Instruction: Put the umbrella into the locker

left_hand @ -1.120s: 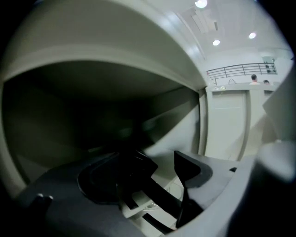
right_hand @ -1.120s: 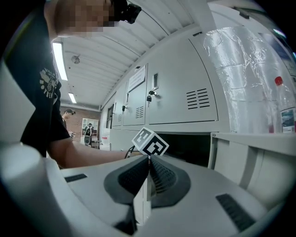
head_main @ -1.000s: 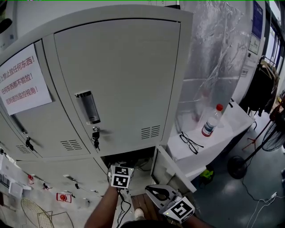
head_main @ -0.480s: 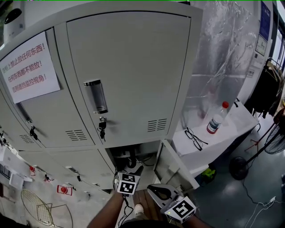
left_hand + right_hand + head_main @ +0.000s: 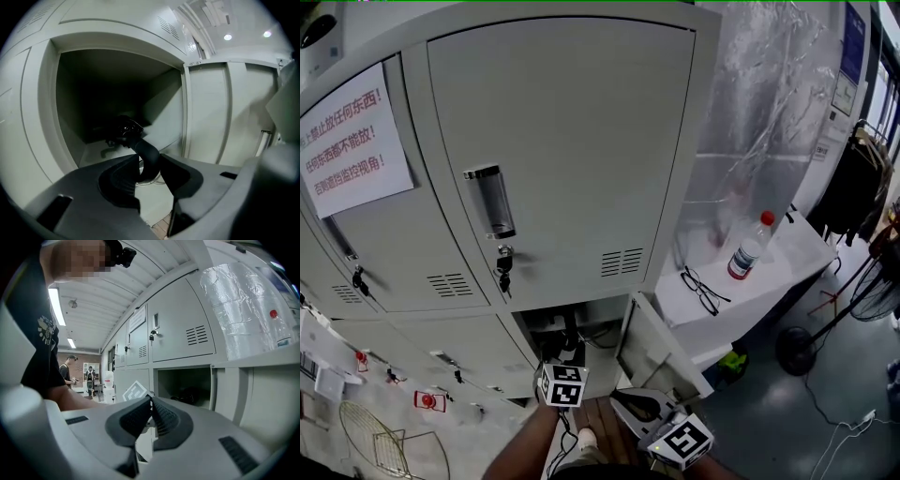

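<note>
Nearest, your right gripper [image 5: 151, 409] waits, jaws together on nothing; your left gripper [image 5: 151, 165], jaws just closing, pinches the umbrella [image 5: 123, 132] by its curved handle [image 5: 146, 154], likely to steer it; beyond, its body lies inside the open locker [image 5: 70, 140], door [image 5: 211, 112] swung aside.

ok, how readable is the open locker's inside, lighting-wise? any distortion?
Left gripper view: the open grey metal locker compartment is deep in shadow, and the far end of the black curved umbrella handle merges into it; black corners. Head view: evenly lit, lens bows the locker door edges and the clear plastic sheeting glares. Right gripper view: strong fisheye.
</note>
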Demonstrator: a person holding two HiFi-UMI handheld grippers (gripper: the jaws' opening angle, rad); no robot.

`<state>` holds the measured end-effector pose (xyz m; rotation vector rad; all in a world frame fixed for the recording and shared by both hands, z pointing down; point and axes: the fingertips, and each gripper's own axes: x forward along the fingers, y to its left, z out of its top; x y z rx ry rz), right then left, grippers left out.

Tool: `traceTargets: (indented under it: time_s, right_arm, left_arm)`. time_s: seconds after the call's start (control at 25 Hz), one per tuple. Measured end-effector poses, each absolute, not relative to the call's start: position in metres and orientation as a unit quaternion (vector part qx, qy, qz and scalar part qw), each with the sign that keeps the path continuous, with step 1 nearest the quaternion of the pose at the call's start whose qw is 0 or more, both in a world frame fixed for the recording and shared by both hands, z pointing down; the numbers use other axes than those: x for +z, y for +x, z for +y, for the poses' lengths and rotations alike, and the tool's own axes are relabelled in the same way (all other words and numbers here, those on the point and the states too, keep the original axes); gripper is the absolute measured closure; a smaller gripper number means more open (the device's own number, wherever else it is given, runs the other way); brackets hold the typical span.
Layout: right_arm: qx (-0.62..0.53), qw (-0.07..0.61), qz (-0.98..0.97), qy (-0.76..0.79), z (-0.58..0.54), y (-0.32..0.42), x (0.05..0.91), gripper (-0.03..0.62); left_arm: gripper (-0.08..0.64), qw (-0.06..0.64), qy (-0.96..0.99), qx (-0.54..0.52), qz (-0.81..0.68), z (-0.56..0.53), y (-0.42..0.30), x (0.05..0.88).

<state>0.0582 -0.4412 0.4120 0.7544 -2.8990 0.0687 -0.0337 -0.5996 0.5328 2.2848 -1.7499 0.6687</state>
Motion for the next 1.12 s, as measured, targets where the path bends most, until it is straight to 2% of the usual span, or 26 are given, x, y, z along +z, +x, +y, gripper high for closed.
traceTargets:
  time_s: [1.12]
  right_arm:
    - [0.032,0.067,-0.96,0.268,-0.496,0.039,0.413,0.557]
  left_arm:
    - [0.411,0.139,0.771,0.234,-0.575,-0.689,-0.057,0.532]
